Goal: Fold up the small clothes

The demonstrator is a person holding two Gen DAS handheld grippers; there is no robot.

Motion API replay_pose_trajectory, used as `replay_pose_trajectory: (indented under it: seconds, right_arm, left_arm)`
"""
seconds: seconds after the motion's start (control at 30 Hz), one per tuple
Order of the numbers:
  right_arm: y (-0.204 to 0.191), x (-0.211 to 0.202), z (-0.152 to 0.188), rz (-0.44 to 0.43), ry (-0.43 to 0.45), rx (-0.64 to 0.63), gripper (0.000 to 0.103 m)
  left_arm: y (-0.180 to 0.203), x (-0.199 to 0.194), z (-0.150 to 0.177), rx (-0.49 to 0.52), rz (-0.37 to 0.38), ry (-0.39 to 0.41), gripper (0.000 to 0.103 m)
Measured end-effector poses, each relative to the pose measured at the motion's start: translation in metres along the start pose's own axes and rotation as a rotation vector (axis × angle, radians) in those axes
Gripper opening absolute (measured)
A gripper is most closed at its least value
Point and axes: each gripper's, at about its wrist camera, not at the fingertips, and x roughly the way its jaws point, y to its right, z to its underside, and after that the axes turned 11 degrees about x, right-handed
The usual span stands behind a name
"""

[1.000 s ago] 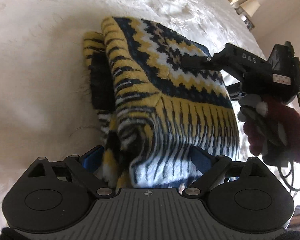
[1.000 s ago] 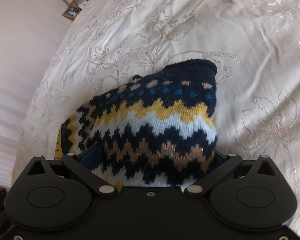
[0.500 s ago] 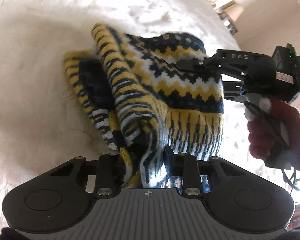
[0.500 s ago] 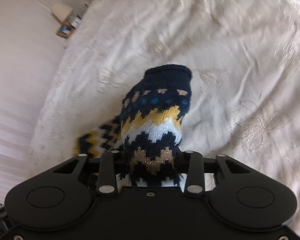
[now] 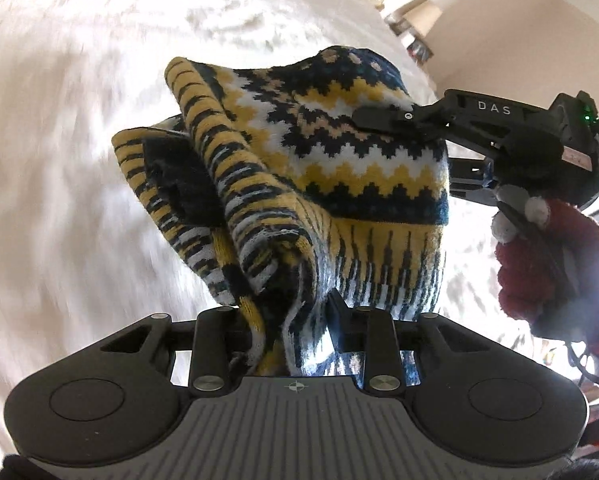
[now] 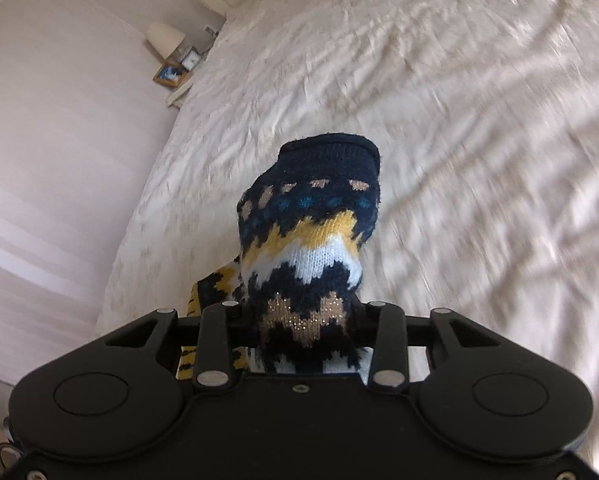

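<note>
Knit garment (image 5: 331, 184) now lifted off bedspread (image 6: 459, 100), apparently clear, both grippers clamped on it

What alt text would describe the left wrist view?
The left gripper pinches a bunched navy, yellow and white knitted garment above a white bedspread. At right, the right gripper, held by a hand in a red glove, grips it too.

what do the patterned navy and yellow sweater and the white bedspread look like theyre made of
Navy, yellow and white zigzag sweater: knitted yarn, probably wool or acrylic; individual stitches and a fuzzy matte surface show. White bedspread: woven cloth, seemingly cotton, with raised creases or stitching and a slight sheen; blur hides detail.
</note>
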Motion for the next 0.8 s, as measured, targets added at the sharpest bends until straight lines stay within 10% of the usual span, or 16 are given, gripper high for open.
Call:
replay_pose_trajectory:
  seconds: [0.17, 0.27, 0.47, 0.8]
  right_arm:
    - [0.038, 0.004, 0.023, 0.045, -0.054, -0.003, 0.059]
    - [0.062, 0.014, 0.033, 0.236, -0.04, -0.057, 0.072]
    - [0.088, -0.025, 0.041, 0.272, 0.039, -0.055, 0.077]
    - [0.062, -0.079, 0.085, 0.292, 0.15, -0.187, 0.084]
  left_arm:
    - [0.01, 0.03, 0.038, 0.004, -0.078, -0.095, 0.032]
    - [0.001, 0.054, 0.065, -0.029, -0.223, -0.211, 0.033]
    - [0.019, 0.019, 0.088, -0.027, -0.292, -0.129, 0.036]
    - [0.091, -0.012, 0.034, 0.122, -0.441, 0.044, 0.051]
